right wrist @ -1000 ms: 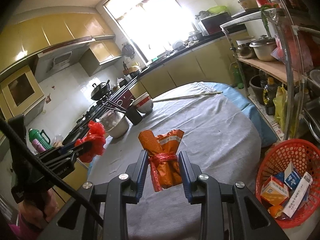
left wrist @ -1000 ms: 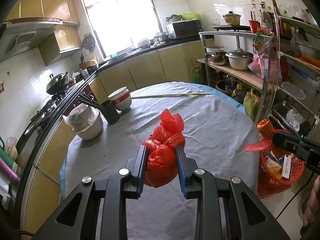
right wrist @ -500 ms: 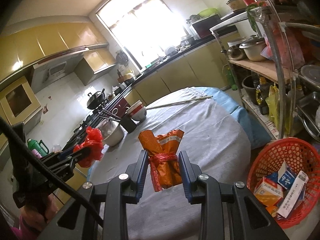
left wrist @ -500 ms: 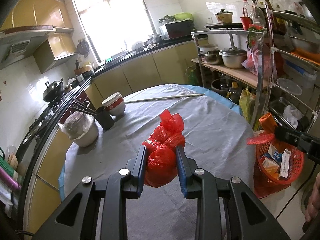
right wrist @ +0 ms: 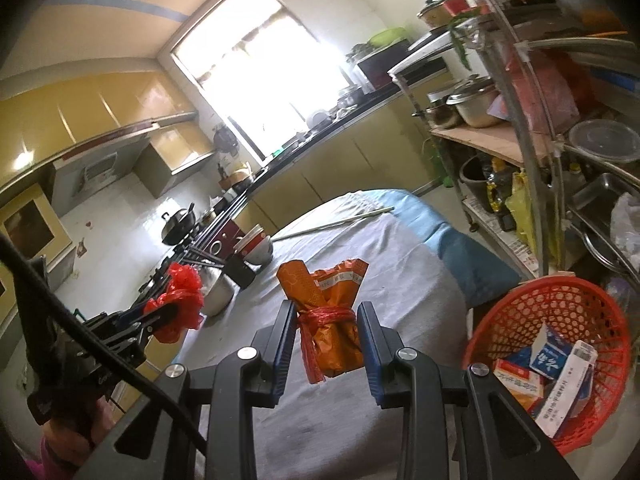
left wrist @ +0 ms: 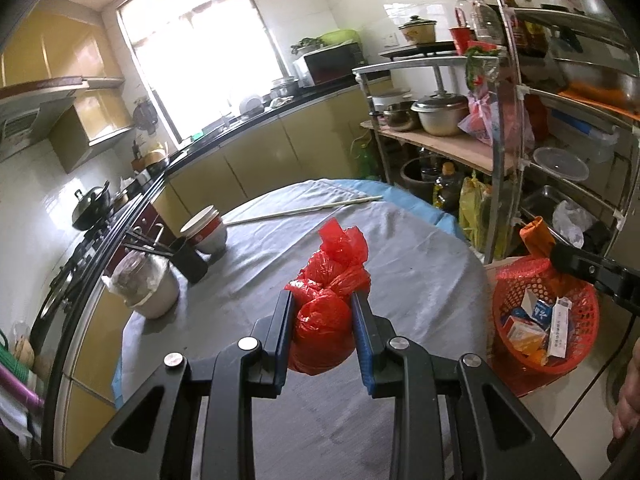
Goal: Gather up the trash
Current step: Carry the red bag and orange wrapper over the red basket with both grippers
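A: Bkgd, ahead of fingers, left wrist view?
B: Round table w/ grey cloth (left wrist: 420,280) below fingertips. Ahead-left: white pot (left wrist: 150,292), black cup w/ chopsticks (left wrist: 192,260), stacked bowls (left wrist: 206,230). Long stick (left wrist: 304,210) at far edge.
A: Beyond?
B: Wok (left wrist: 90,208) far left, microwave (left wrist: 332,65) by window, steel pot (left wrist: 440,114) on shelf rack (left wrist: 498,168) ahead-right.
A: Right wrist view?
B: Same; lidded plastic tub (right wrist: 604,140) upper right of fingers.

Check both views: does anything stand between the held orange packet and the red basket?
Nothing visible does. The right gripper holds the orange packet above the table; the red basket sits open-topped to its right, with only boxes inside.
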Demonstrator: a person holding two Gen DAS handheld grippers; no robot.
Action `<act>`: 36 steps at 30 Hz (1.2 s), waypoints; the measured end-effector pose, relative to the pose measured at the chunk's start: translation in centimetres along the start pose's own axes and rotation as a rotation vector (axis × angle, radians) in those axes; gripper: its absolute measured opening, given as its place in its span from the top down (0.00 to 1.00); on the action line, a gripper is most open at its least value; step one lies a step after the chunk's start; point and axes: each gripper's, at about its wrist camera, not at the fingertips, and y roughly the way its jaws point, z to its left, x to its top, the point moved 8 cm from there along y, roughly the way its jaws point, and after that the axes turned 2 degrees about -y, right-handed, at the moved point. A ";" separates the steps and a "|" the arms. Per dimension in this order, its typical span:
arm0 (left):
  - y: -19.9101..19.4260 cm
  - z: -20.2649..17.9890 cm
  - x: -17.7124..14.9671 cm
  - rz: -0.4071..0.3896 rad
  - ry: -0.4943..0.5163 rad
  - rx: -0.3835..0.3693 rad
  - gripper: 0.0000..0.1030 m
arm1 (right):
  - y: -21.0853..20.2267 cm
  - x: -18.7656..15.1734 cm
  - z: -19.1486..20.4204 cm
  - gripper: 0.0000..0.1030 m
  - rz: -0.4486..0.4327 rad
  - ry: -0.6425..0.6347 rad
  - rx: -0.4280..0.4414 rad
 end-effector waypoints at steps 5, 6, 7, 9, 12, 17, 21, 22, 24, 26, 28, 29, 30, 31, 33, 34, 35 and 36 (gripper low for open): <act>0.1 -2.2 0.9 -0.007 0.033 -0.023 0.71 | -1.2 0.7 -2.1 0.67 -0.023 0.028 -0.024; 0.1 -2.7 1.1 -0.010 0.041 -0.028 0.71 | -1.4 0.8 -2.4 0.67 -0.028 0.033 -0.030; 0.1 -3.2 1.3 -0.012 0.048 -0.033 0.71 | -1.8 1.0 -2.9 0.67 -0.035 0.039 -0.037; 0.1 -4.0 1.6 -0.014 0.059 -0.042 0.71 | -2.4 1.3 -3.6 0.67 -0.045 0.051 -0.045; 0.1 -5.3 2.1 -0.021 0.078 -0.053 0.71 | -3.3 1.7 -4.7 0.67 -0.060 0.061 -0.059; 0.1 -7.4 2.8 -0.025 0.103 -0.074 0.71 | -4.9 2.0 -6.4 0.67 -0.081 0.083 -0.084; 0.0 -9.0 3.2 -0.031 0.128 -0.091 0.71 | -6.1 2.3 -7.8 0.67 -0.098 0.103 -0.102; 0.0 -9.5 3.3 -0.033 0.134 -0.095 0.71 | -6.4 2.3 -8.2 0.67 -0.101 0.108 -0.106; 0.0 -10.2 3.5 -0.034 0.142 -0.103 0.71 | -7.0 2.3 -8.7 0.67 -0.108 0.113 -0.117; -0.1 -10.8 3.6 -0.037 0.153 -0.107 0.71 | -7.5 2.4 -9.2 0.67 -0.116 0.121 -0.124; -0.1 -11.3 3.7 -0.037 0.160 -0.111 0.71 | -8.0 2.4 -9.7 0.67 -0.123 0.127 -0.130; 0.0 -11.6 3.7 -0.035 0.163 -0.115 0.71 | -8.2 2.5 -10.0 0.67 -0.126 0.131 -0.134; 0.0 -11.9 3.7 -0.034 0.168 -0.117 0.71 | -8.4 2.6 -10.2 0.67 -0.130 0.135 -0.136; 0.0 -12.1 3.6 -0.035 0.171 -0.117 0.71 | -8.6 2.6 -10.4 0.67 -0.133 0.138 -0.139; 0.0 -12.6 3.6 -0.033 0.178 -0.121 0.71 | -8.9 2.5 -10.8 0.67 -0.139 0.145 -0.144; 0.0 -12.8 3.5 -0.031 0.181 -0.124 0.71 | -9.1 2.5 -11.0 0.67 -0.140 0.148 -0.145; 0.1 -13.0 3.5 -0.031 0.185 -0.125 0.71 | -9.2 2.4 -11.2 0.67 -0.142 0.151 -0.148; 0.1 -13.3 3.5 -0.030 0.192 -0.127 0.71 | -9.4 2.4 -11.2 0.67 -0.143 0.152 -0.151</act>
